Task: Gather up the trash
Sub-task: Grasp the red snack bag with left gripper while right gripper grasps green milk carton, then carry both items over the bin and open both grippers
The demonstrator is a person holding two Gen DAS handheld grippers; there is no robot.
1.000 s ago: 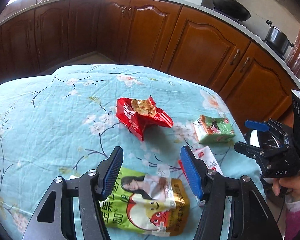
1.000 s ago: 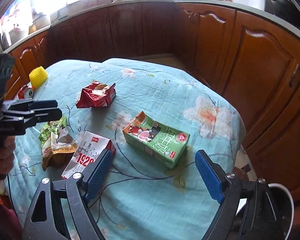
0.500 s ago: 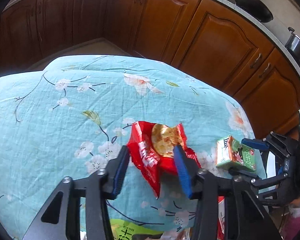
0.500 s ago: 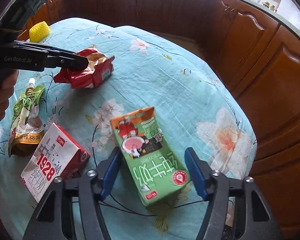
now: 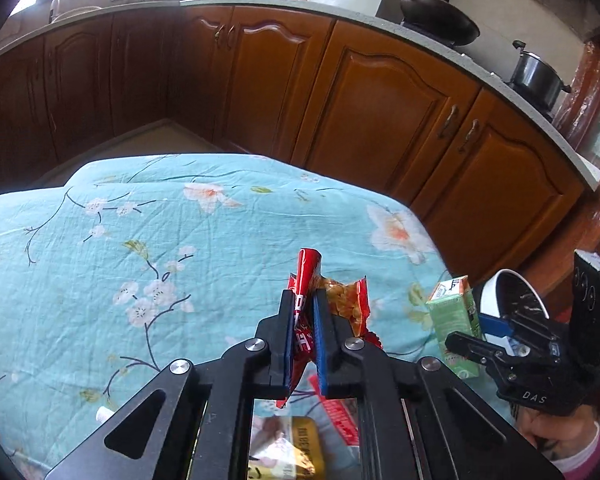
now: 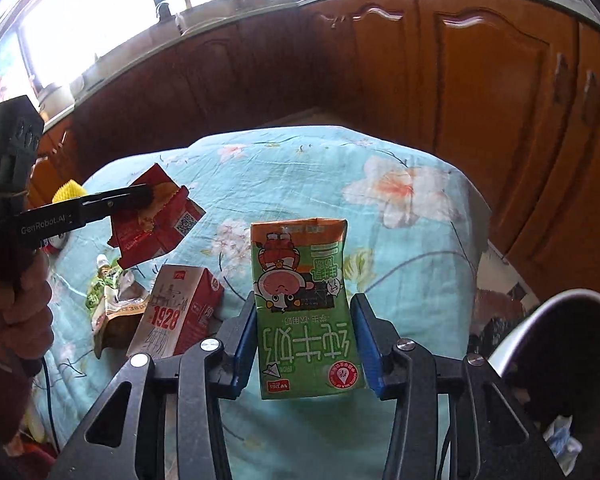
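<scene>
The left tool (image 5: 303,312) is clenched on the torn edge of a red snack wrapper (image 5: 342,304), which hangs low in the middle of the left wrist view, clear of the cloth. The right tool (image 6: 306,340) is clamped on both sides of a green milk carton (image 6: 304,308), held upright at the centre of the right wrist view, lifted off the table (image 6: 400,240) with its flowered blue cloth. A white-rimmed bin (image 6: 560,344) sits at the lower right of that frame, just past the table's edge.

To do this step well, I'd say carry each piece fully over the bin's mouth before letting go. The wrapper is open with crumbs showing, so keep its mouth up. The carton is slick and could slip if the squeeze eases.

The carton's print reads upside down: large Chinese characters, apparently "纯牛奶". Lower left of the right view, a red-and-white carton (image 6: 176,312) lying on the table says "1928". The left tool's body carries "GenRobot.AI"; the right's shows "DAS".
</scene>
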